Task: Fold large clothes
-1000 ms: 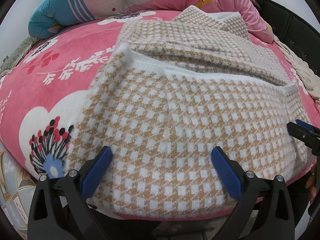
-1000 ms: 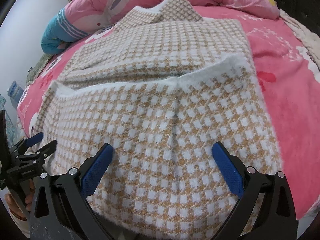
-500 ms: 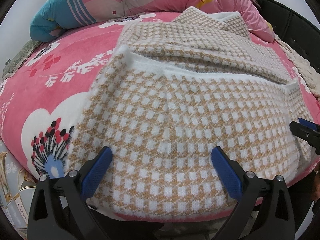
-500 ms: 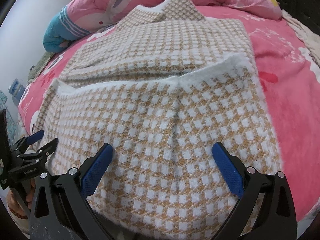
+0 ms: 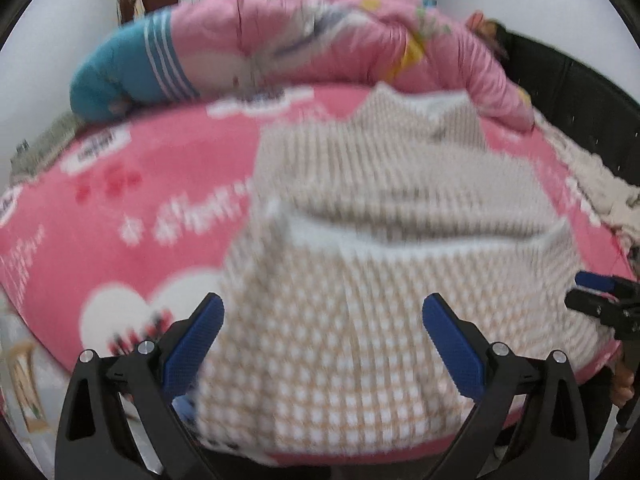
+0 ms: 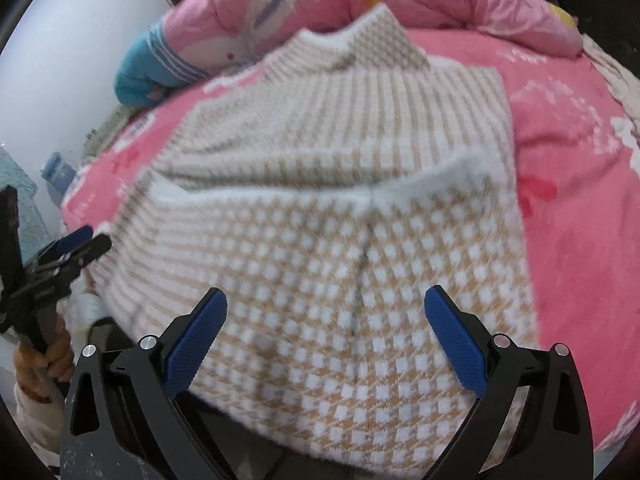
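Both my tongs, left (image 5: 322,338) and right (image 6: 326,338), gape wide, holding nothing. The checked sweater (image 6: 344,216) lies ahead of them on the pink flowered blanket (image 5: 132,216). Beyond it a pink quilt (image 5: 304,52) is heaped against white walls (image 6: 72,40).

One checked sweater (image 6: 320,208) lies on one pink bedspread (image 6: 568,128), one pink quilt (image 5: 320,40) along its far edge; two grippers, left (image 5: 322,320) and right (image 6: 326,316).
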Tool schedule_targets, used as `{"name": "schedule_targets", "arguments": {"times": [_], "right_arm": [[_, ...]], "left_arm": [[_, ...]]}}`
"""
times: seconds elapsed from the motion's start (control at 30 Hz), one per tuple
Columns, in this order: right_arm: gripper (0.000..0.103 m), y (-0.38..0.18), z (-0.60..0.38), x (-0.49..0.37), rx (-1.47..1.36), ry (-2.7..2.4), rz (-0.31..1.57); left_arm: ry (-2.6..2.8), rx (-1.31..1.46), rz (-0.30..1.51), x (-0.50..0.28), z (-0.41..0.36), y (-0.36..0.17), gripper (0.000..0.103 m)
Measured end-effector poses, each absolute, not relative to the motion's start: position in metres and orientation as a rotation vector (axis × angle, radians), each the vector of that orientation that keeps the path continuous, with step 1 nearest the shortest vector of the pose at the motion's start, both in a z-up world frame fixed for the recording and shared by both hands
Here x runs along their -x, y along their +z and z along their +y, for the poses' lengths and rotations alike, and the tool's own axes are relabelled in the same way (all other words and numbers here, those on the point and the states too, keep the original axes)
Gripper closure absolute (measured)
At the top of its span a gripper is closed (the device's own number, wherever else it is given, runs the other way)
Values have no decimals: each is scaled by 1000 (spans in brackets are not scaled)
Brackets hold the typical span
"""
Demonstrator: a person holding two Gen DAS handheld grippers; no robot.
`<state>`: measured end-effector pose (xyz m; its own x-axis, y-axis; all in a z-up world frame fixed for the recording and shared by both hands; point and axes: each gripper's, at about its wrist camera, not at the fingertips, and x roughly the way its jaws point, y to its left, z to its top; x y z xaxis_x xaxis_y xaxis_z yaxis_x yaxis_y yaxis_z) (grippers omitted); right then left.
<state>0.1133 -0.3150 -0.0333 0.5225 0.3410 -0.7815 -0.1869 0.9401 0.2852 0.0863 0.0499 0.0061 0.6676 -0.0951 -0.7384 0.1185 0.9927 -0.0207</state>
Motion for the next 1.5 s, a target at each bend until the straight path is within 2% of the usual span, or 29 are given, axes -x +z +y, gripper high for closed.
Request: {"name": "schedule_targets", "arguments": {"times": [0.27,0.6,0.73,1.0,1.1,1.17,1.2,1.27,1.3,1.37,1.4,1.43,1.5], "right_arm": [[8,6,-317,-143,-193,420,902],[8,39,-341,-242,-169,408,872],[8,37,-366,-304,-198,370,896],[8,5,-387,-424,-344,356,1014],[15,-13,-387,-459,-439,379,1072],[22,-23,-385,-473,-472,377,1095],[23,-29,-382,-480,-474,370,1110],[39,-33,-379,-486,-479,360,1124],[44,-36,-377,-487,-487,366,1133],[69,-36,-375,-483,-502,392,1133],[75,-32,-375,-480,-506,409,1125],[86,-26,-374,-475,-502,426,1110],[88,-12,-371,-464,-460,428,1082]], "left_arm": [[-164,3,694,-135,49,58,5],[-258,-3,600,-240,16,87,5],[-294,45,632,-297,-3,86,5],[-357,150,871,-422,-61,35,5],[-284,135,930,-457,-75,7,6],[-243,111,950,-472,-78,-7,12],[-232,97,964,-478,-80,-13,19],[-227,75,992,-485,-82,-22,35],[-234,73,1001,-485,-82,-24,46],[-279,102,994,-479,-80,-21,60],[-299,105,982,-473,-80,-16,69],[-310,87,964,-467,-82,-9,71],[-326,28,924,-453,-85,4,78]]}}
